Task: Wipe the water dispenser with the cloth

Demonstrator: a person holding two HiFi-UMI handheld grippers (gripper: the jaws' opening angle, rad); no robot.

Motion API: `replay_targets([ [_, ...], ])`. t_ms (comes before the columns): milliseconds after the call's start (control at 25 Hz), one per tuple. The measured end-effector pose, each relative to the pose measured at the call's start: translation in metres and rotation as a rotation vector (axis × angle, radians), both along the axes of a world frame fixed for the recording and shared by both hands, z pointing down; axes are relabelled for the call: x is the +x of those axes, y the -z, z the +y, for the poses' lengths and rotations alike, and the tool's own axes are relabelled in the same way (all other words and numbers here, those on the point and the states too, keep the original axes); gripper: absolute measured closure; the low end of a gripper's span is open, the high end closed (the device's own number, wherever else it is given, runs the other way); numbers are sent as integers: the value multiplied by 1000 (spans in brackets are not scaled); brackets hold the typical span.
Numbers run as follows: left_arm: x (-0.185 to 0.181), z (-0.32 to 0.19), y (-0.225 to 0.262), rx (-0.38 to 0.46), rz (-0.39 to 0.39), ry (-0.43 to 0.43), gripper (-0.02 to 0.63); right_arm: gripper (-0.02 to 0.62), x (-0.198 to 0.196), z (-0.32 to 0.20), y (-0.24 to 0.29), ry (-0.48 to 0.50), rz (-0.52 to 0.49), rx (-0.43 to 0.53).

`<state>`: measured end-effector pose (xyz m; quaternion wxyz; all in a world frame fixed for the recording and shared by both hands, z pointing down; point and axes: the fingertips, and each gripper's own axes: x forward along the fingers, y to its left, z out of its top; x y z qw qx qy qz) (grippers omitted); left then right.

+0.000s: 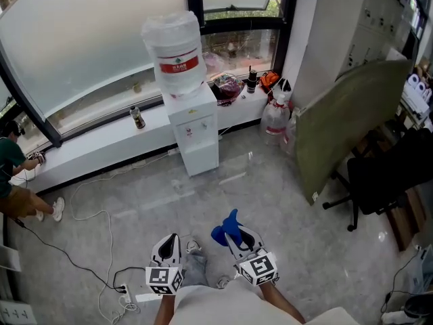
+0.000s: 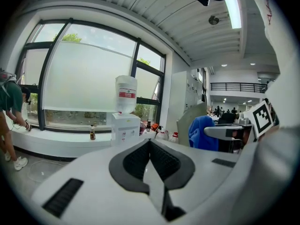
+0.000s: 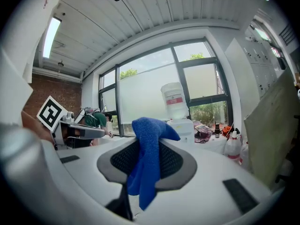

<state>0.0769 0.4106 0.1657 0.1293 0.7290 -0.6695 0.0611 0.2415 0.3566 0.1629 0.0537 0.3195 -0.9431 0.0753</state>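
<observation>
The white water dispenser (image 1: 193, 131), with a large bottle (image 1: 174, 53) on top, stood by the window ledge, well apart from both grippers. The left gripper (image 1: 170, 242) had its jaws pressed together, nothing between them. The right gripper (image 1: 237, 238) had its jaws clamped on the blue cloth (image 3: 148, 149), which poked out above them and hung below.

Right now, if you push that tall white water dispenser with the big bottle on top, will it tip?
Probably not from gentle wiping with the blue cloth: the tall white water dispenser stands flat on the floor. It looks top-heavy, though, with the large clear bottle sitting high, so a hard shove up there might rock it.
</observation>
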Motion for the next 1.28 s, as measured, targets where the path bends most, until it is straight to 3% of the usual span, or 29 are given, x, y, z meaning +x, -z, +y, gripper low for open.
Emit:
replay_targets([
  [360,-43,-72,-30,-15,36,1,594,480,-42,-69,-25,-5,26,-21],
  [760,-160,-241,-44,-13,58,-56,594,480,-182,-233,-34,16,83,-23],
  [960,-212,-308,-62,-53,60,-72,594,480,-248,-304,-36,33,79,-37],
  [1280,-267,-376,-143,-34,68,-47,594,480,-284,-369,-103,30,81,-11],
])
